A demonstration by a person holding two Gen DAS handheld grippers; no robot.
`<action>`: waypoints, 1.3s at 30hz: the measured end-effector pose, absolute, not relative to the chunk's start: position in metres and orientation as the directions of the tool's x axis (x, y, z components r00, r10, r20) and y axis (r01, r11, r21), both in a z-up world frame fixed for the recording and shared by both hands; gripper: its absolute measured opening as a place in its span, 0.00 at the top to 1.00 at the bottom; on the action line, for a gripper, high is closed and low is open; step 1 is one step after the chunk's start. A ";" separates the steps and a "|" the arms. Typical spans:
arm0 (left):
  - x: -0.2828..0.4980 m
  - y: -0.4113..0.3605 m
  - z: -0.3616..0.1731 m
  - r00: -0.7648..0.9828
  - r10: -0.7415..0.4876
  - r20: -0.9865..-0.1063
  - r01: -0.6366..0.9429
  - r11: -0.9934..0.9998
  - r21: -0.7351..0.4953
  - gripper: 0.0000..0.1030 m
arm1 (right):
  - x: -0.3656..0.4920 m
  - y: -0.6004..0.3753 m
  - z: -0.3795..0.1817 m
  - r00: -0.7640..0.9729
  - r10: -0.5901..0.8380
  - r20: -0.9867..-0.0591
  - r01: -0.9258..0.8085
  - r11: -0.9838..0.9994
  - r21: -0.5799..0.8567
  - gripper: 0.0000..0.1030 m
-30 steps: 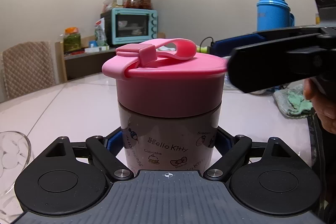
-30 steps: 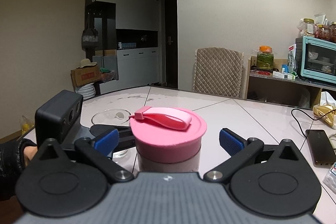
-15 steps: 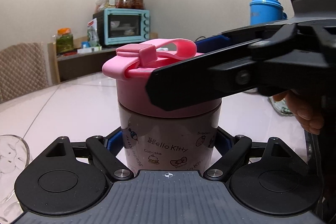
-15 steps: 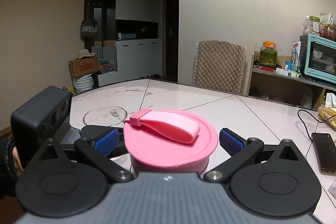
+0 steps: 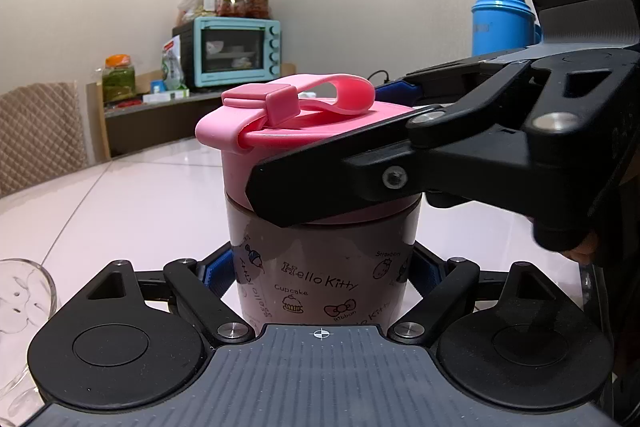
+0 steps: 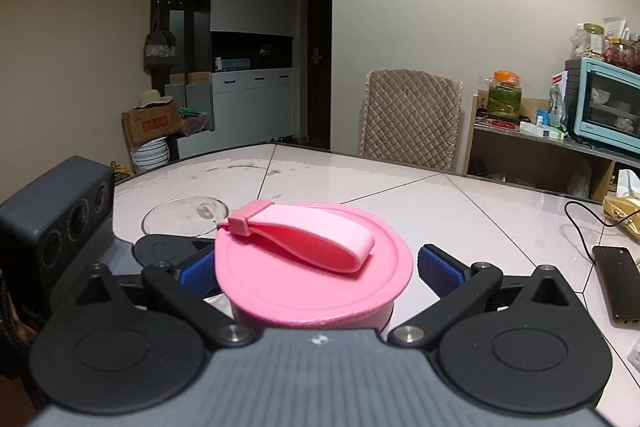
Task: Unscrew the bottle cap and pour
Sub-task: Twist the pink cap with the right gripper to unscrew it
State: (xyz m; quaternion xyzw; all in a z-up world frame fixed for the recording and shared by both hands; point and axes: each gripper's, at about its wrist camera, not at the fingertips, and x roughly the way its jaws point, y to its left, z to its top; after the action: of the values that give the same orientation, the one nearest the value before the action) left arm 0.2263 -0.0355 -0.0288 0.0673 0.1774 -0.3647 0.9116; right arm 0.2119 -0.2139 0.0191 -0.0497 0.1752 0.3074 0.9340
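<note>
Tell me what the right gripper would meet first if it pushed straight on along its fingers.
The pink cap of the Hello Kitty bottle. It already sits between the right gripper's open blue pads, so going on would likely bring the gripper's body against the cap's near side. Depth there is unclear.

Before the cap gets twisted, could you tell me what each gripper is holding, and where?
The left gripper clamps the Hello Kitty bottle by its lower body. The right gripper straddles the pink cap, pads apparently not yet pressing it.

Bottle [image 5: 320, 267] print: "Hello Kitty", "Cupcake", "Ribbon", "Strawberry" (partly legible). Other txt unreadable.
</note>
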 end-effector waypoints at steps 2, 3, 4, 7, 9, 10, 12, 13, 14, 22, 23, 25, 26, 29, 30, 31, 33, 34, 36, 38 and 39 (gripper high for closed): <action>0.227 -0.032 -0.030 0.670 -0.643 -0.371 0.690 0.723 -0.007 0.13 | 0.212 -0.214 0.019 0.750 0.556 -0.358 -0.589 0.808 0.020 0.00; 0.228 -0.030 -0.031 0.670 -0.644 -0.370 0.691 0.723 -0.007 0.13 | 0.212 -0.214 0.018 0.750 0.556 -0.357 -0.589 0.808 0.022 0.00; 0.228 -0.029 -0.031 0.670 -0.644 -0.370 0.691 0.723 -0.008 0.13 | 0.212 -0.214 0.019 0.751 0.556 -0.357 -0.588 0.809 0.023 0.00; 0.230 -0.029 -0.031 0.670 -0.643 -0.370 0.690 0.723 -0.007 0.13 | 0.213 -0.213 0.018 0.750 0.557 -0.358 -0.588 0.808 0.025 0.01; 0.231 -0.028 -0.031 0.670 -0.643 -0.369 0.690 0.723 -0.007 0.13 | 0.214 -0.213 0.018 0.751 0.553 -0.360 -0.584 0.811 0.027 0.03; 0.231 -0.028 -0.031 0.671 -0.643 -0.369 0.690 0.723 -0.007 0.13 | 0.215 -0.213 0.018 0.751 0.553 -0.362 -0.583 0.812 0.029 0.05; 0.231 -0.029 -0.031 0.671 -0.643 -0.369 0.690 0.724 -0.006 0.13 | 0.215 -0.213 0.017 0.745 0.557 -0.366 -0.588 0.808 0.032 0.09; 0.232 -0.028 -0.032 0.672 -0.643 -0.369 0.690 0.724 -0.006 0.13 | 0.216 -0.212 0.017 0.744 0.559 -0.367 -0.590 0.806 0.031 0.11; 0.231 -0.029 -0.032 0.672 -0.643 -0.368 0.689 0.724 -0.007 0.13 | 0.216 -0.212 0.017 0.742 0.561 -0.368 -0.593 0.805 0.032 0.12; 0.231 -0.030 -0.033 0.668 -0.647 -0.368 0.693 0.721 -0.009 0.13 | 0.219 -0.216 0.017 0.735 0.571 -0.365 -0.600 0.799 0.041 0.15; 0.232 -0.030 -0.033 0.666 -0.649 -0.368 0.695 0.719 -0.008 0.13 | 0.219 -0.217 0.017 0.733 0.574 -0.365 -0.604 0.796 0.041 0.15; 0.233 -0.029 -0.033 0.662 -0.653 -0.368 0.699 0.715 -0.010 0.13 | 0.221 -0.218 0.017 0.717 0.591 -0.370 -0.622 0.782 0.045 0.17; 0.233 -0.030 -0.034 0.660 -0.654 -0.369 0.701 0.713 -0.011 0.13 | 0.222 -0.220 0.017 0.706 0.603 -0.371 -0.634 0.772 0.048 0.17; 0.234 -0.030 -0.034 0.655 -0.660 -0.369 0.708 0.707 -0.008 0.13 | 0.227 -0.226 0.017 0.667 0.647 -0.370 -0.680 0.731 0.052 0.17; 0.235 -0.031 -0.035 0.653 -0.661 -0.369 0.709 0.705 -0.006 0.13 | 0.229 -0.229 0.017 0.652 0.662 -0.369 -0.696 0.716 0.052 0.17; 0.235 -0.031 -0.035 0.652 -0.663 -0.368 0.711 0.703 -0.005 0.13 | 0.231 -0.231 0.017 0.638 0.675 -0.369 -0.712 0.700 0.050 0.17; 0.234 -0.032 -0.036 0.650 -0.664 -0.369 0.714 0.701 -0.003 0.13 | 0.235 -0.235 0.018 0.598 0.712 -0.370 -0.754 0.655 0.041 0.17; 0.235 -0.032 -0.036 0.648 -0.666 -0.369 0.716 0.699 -0.003 0.13 | 0.237 -0.238 0.018 0.578 0.728 -0.368 -0.772 0.634 0.043 0.17; 0.235 -0.033 -0.036 0.646 -0.668 -0.370 0.718 0.696 -0.003 0.13 | 0.240 -0.242 0.017 0.547 0.753 -0.367 -0.799 0.600 0.042 0.17; 0.235 -0.034 -0.037 0.645 -0.669 -0.370 0.719 0.695 -0.002 0.13 | 0.245 -0.246 0.017 0.506 0.780 -0.367 -0.832 0.554 0.030 0.17; 0.234 -0.034 -0.038 0.645 -0.669 -0.369 0.720 0.694 0.000 0.13 | 0.246 -0.247 0.018 0.492 0.789 -0.367 -0.841 0.539 0.031 0.17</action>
State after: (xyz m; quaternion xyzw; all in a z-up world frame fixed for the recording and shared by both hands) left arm 0.2341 -0.0343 -0.0376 0.0734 0.1731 -0.3843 0.9039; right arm 0.2460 -0.2471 0.0177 -0.0764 0.1712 0.4738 0.8605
